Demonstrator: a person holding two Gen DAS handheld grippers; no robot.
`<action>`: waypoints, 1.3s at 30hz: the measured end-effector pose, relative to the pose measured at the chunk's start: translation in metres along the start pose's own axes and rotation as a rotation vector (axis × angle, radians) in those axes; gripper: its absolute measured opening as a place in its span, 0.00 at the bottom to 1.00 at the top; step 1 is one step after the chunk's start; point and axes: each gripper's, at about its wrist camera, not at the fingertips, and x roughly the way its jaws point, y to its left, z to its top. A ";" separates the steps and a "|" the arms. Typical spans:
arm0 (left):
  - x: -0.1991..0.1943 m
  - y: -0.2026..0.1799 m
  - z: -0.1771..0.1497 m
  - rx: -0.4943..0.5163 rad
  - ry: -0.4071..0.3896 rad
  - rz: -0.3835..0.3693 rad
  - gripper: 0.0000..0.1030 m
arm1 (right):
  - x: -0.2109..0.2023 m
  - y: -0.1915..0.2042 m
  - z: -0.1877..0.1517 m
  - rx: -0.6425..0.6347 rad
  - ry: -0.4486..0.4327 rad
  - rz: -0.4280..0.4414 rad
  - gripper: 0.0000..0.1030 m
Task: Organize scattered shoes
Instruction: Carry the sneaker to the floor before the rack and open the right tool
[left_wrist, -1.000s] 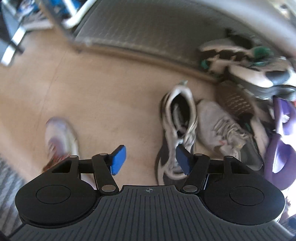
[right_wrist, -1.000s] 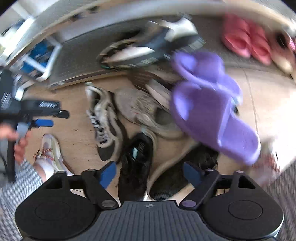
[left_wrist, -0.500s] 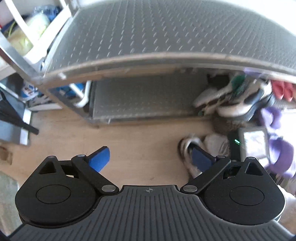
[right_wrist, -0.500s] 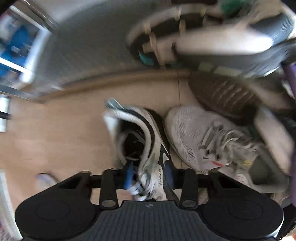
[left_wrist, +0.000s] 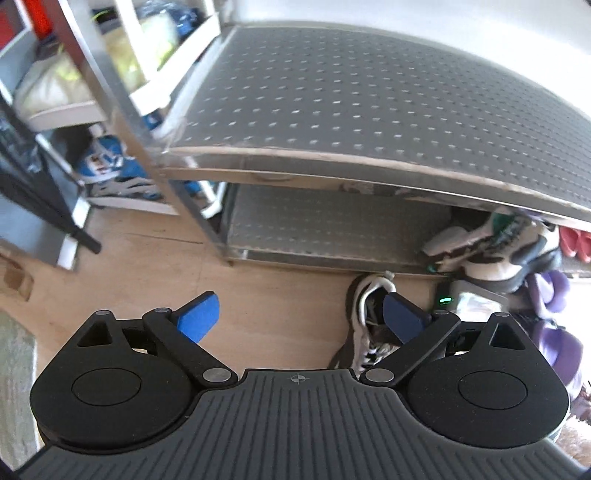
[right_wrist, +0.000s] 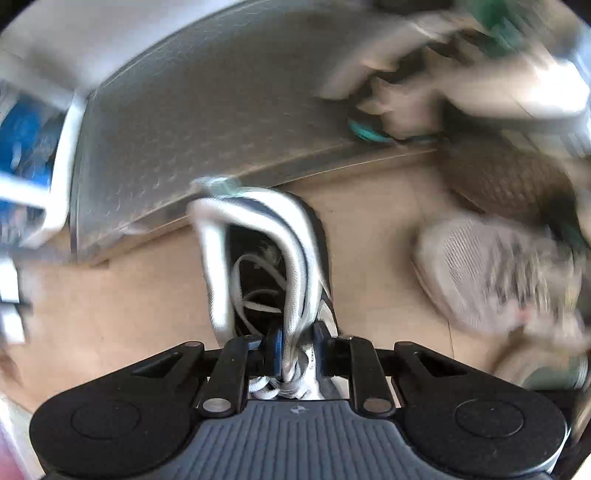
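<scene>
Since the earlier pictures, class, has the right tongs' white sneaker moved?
Yes. The white sneaker, clamped in the right tongs, now reaches the lower shelf's edge.

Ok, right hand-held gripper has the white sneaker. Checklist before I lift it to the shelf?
1. Right hand-held gripper shut on the white sneaker collar: ok.
2. Grip firm enough to lift: cannot tell; it pinches the thin collar and laces.
3. Left hand-held gripper open and empty: ok.
4. Lower shelf has bare space on its left part: ok.
5. Grey sneaker apart from the held one: ok.
6. Picture sharp enough to judge clearance: not ok; right wrist view is blurred.
</scene>
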 end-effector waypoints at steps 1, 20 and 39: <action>0.001 0.003 0.001 -0.007 0.002 -0.002 0.96 | 0.000 0.005 -0.001 -0.026 0.000 -0.014 0.18; 0.003 -0.029 0.005 0.063 -0.010 -0.003 0.96 | -0.040 -0.018 -0.008 -0.048 -0.016 -0.067 0.62; 0.047 -0.125 -0.049 0.415 0.099 0.055 0.96 | -0.244 -0.222 -0.067 -0.058 -0.250 0.104 0.82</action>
